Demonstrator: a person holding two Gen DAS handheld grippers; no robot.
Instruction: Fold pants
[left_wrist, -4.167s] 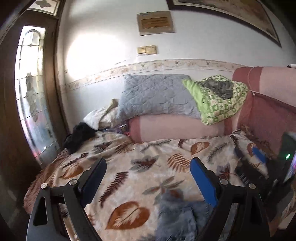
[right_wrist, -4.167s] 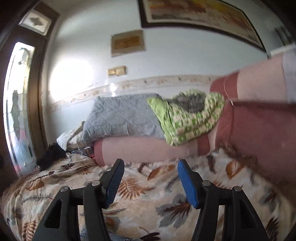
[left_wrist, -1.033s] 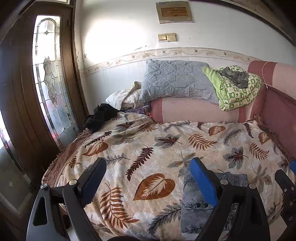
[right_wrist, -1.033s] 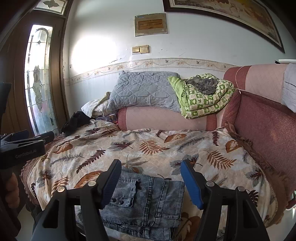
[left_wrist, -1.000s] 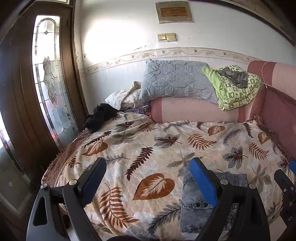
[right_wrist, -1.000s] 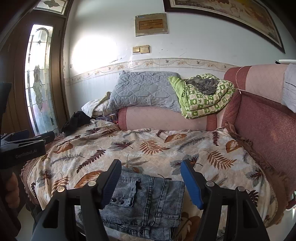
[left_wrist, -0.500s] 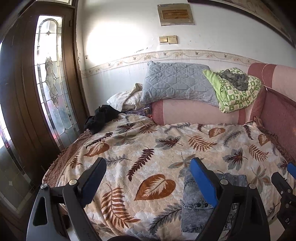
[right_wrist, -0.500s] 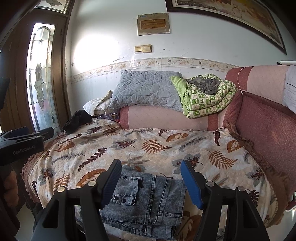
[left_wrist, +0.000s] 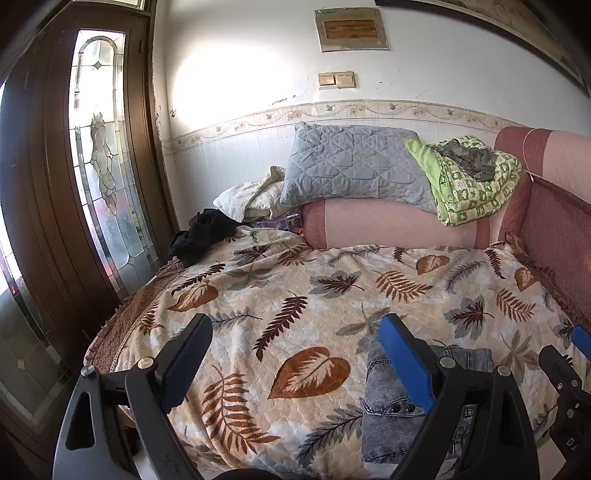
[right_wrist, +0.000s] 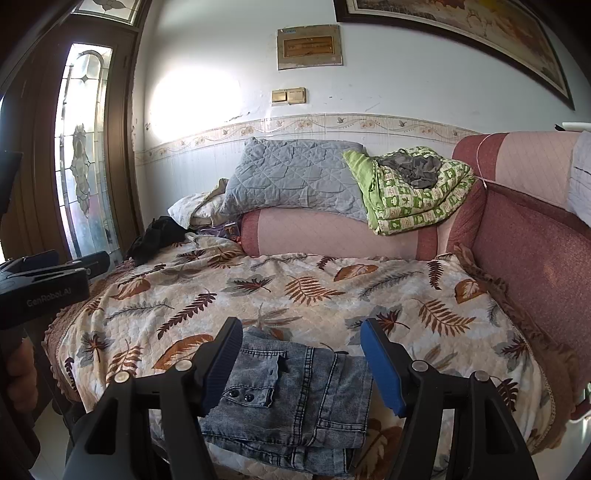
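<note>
Both cameras sit farther back from the bed than 4.2 s ago, when they hung close over the cover; the folded pants (right_wrist: 291, 398) now show whole in the right wrist view. They lie as a compact denim stack on the leaf-print bedspread (left_wrist: 295, 295), at the near edge of the bed and toward its right half.

Each tool is released and grasps nothing. The right hand-held gripper (right_wrist: 301, 365) has its jaws spread wide, with the stack directly ahead and below between them. The left hand-held gripper (left_wrist: 295, 365) is equally spread, and the pants (left_wrist: 391, 402) lie off to its right, partly behind its blue finger. The right one is clearly the nearer.

In the right wrist view the stack's long axis runs roughly left to right along the bed's edge, with the buttoned pocket flap (right_wrist: 247, 395) on the left end and the layered edges facing the camera. Judging by how neatly the layers sit, the fold looks finished, so any next move would be a slight tidy from the right side.
</note>
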